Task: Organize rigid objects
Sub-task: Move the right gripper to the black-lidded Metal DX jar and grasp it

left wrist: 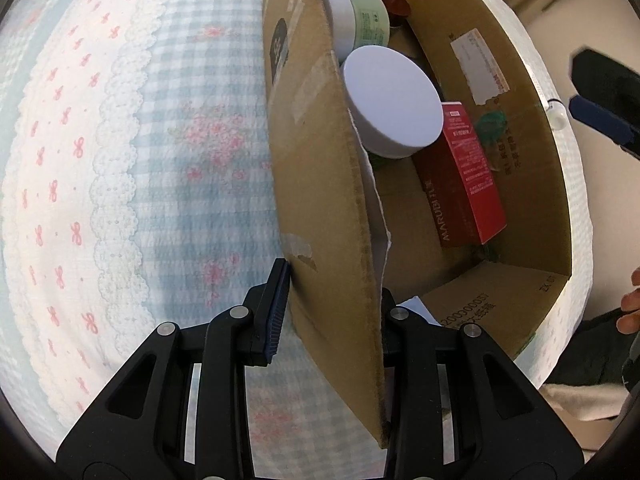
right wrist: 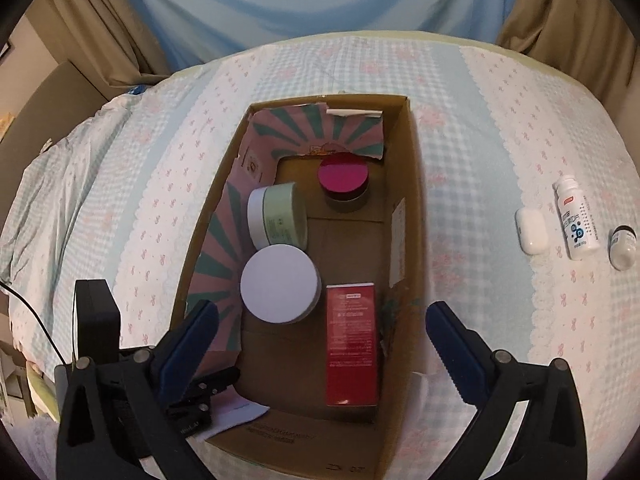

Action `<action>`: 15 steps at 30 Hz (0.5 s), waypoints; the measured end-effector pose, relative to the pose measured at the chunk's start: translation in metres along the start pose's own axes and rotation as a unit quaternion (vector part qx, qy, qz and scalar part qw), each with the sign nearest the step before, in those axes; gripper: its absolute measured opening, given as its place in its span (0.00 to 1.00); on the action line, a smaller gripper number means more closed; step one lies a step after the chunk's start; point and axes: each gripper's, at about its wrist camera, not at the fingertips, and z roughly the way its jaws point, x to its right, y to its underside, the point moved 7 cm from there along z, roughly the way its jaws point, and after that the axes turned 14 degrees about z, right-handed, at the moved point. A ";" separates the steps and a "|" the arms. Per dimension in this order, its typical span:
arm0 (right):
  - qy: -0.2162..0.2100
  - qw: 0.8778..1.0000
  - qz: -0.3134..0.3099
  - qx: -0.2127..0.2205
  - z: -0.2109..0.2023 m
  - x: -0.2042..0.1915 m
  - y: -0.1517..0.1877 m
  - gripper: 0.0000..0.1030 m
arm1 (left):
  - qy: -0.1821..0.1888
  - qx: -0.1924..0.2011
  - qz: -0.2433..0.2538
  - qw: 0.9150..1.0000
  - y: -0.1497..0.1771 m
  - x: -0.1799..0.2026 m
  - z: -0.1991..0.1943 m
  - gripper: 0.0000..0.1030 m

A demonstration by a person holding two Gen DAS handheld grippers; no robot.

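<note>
Beside the cardboard box (right wrist: 404, 184) — white case (right wrist: 531, 231), bottle (right wrist: 577, 224), small jar (right wrist: 623, 247).

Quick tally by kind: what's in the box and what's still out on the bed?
Jars in box: 3 (white lid, green, magenta lid)
Red carton in box: 1
Bottles on bed: 2 ()
White case on bed: 1
Total: 7

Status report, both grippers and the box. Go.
Left gripper shut on cardboard box wall. Right gripper open above the box, empty. Red carton lies inside. Nothing blocking.
</note>
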 end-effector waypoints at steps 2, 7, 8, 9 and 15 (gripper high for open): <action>-0.003 1.000 -0.003 -0.004 -0.003 0.004 0.000 1.00 | -0.001 0.001 -0.007 1.000 0.001 0.000 0.000 0.27; -0.004 1.000 -0.006 -0.005 -0.024 0.016 -0.003 1.00 | -0.006 0.007 -0.020 1.000 0.006 -0.003 -0.002 0.27; -0.003 1.000 -0.006 -0.006 -0.029 0.018 -0.004 1.00 | -0.006 0.009 -0.023 1.000 0.007 -0.003 -0.002 0.27; -0.001 1.000 -0.007 -0.005 -0.039 0.022 -0.007 1.00 | -0.005 0.011 -0.027 1.000 0.008 -0.004 -0.003 0.27; 0.019 1.000 0.003 0.011 -0.094 0.058 -0.023 1.00 | -0.005 0.016 -0.045 0.999 0.014 -0.009 -0.005 0.27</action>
